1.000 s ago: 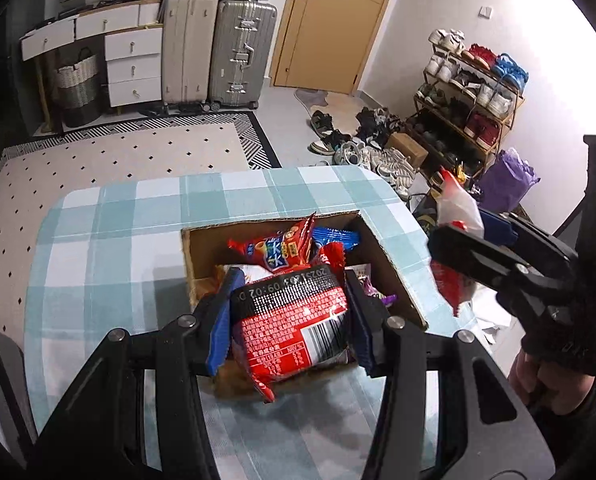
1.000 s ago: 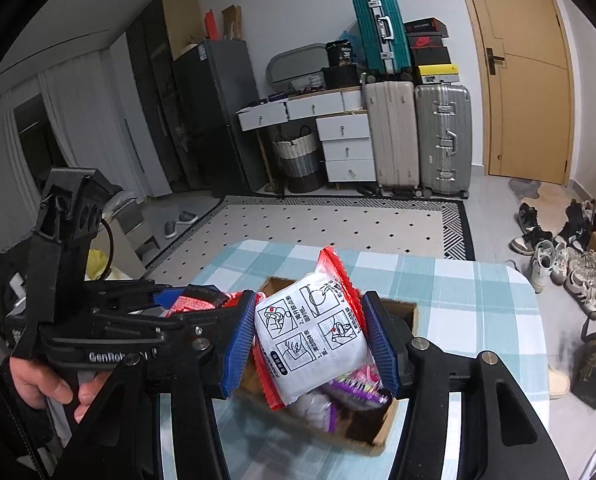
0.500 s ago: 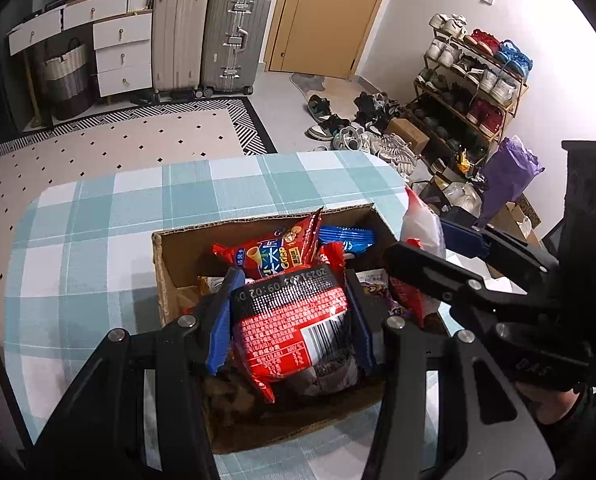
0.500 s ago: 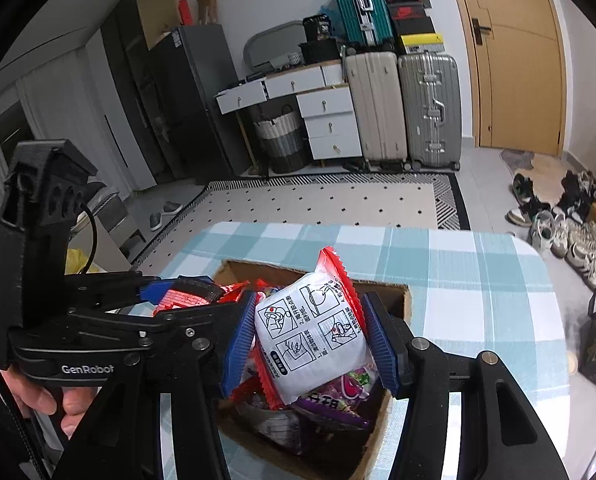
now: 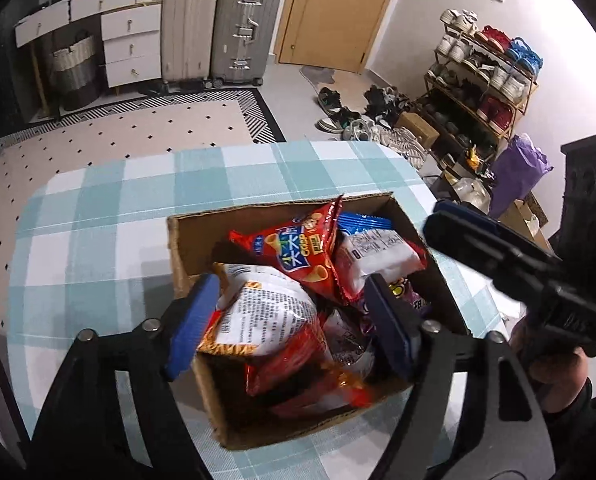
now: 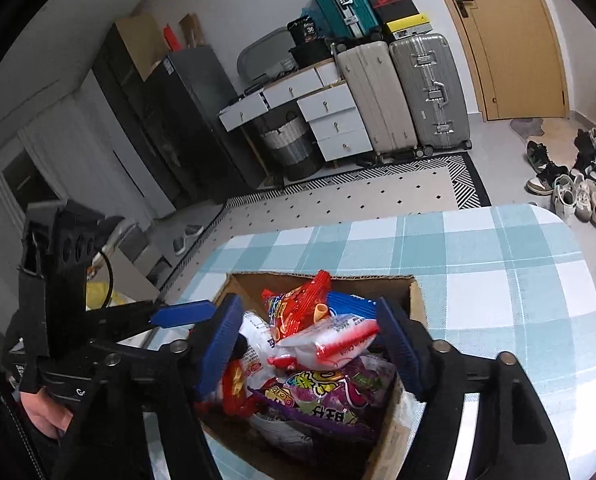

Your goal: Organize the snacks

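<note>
Snacks (image 5: pixel 298 256) piled in cardboard box (image 5: pixel 194 236) near the table's (image 5: pixel 98 216) right edge. Left gripper (image 5: pixel 294 316) spread wide over the box, empty. Right gripper (image 6: pixel 310 344) also spread, empty, above the packets.

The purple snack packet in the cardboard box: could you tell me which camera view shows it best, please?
The right wrist view: the purple snack packet lies open to view between its fingers. The left wrist view shows only a sliver behind a finger.
</note>
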The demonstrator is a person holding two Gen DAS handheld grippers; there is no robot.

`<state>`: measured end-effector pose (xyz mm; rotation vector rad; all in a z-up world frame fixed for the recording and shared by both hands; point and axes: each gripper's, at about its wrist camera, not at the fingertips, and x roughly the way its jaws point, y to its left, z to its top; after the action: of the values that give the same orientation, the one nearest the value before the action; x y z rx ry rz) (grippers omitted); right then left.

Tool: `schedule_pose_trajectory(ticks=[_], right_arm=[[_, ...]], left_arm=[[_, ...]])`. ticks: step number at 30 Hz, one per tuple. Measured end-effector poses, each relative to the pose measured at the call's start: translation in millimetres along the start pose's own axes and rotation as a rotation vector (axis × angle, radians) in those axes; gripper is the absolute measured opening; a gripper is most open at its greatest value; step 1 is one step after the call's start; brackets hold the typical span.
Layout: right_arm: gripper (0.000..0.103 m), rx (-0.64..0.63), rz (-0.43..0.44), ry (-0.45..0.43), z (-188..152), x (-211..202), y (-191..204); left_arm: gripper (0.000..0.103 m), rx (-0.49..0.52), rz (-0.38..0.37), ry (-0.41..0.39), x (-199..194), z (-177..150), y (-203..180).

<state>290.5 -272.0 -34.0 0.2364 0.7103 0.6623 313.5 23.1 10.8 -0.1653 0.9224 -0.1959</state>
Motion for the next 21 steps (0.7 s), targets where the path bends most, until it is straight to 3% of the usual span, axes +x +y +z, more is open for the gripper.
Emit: schedule_pose_trajectory(ticks=[12,14,21], right_arm=[[0.078,-0.089,-0.046,-0.071,-14.0,-61.0,37.9],[0.083,-0.098,-0.049,-0.096,-22.0,-74.1,44.3],[0.084,-0.129,-0.084,-0.209,-56.3,-117.7,63.9]], left_arm=[[0.080,-0.010,0.054,-0.074,-49.4,-25.9,2.3],[0.080,-0.013,0.072,-0.090,-60.7,-33.3,1.8],[0.084,0.005,0.118,-0.166,-100.6,-64.2,-7.0]])
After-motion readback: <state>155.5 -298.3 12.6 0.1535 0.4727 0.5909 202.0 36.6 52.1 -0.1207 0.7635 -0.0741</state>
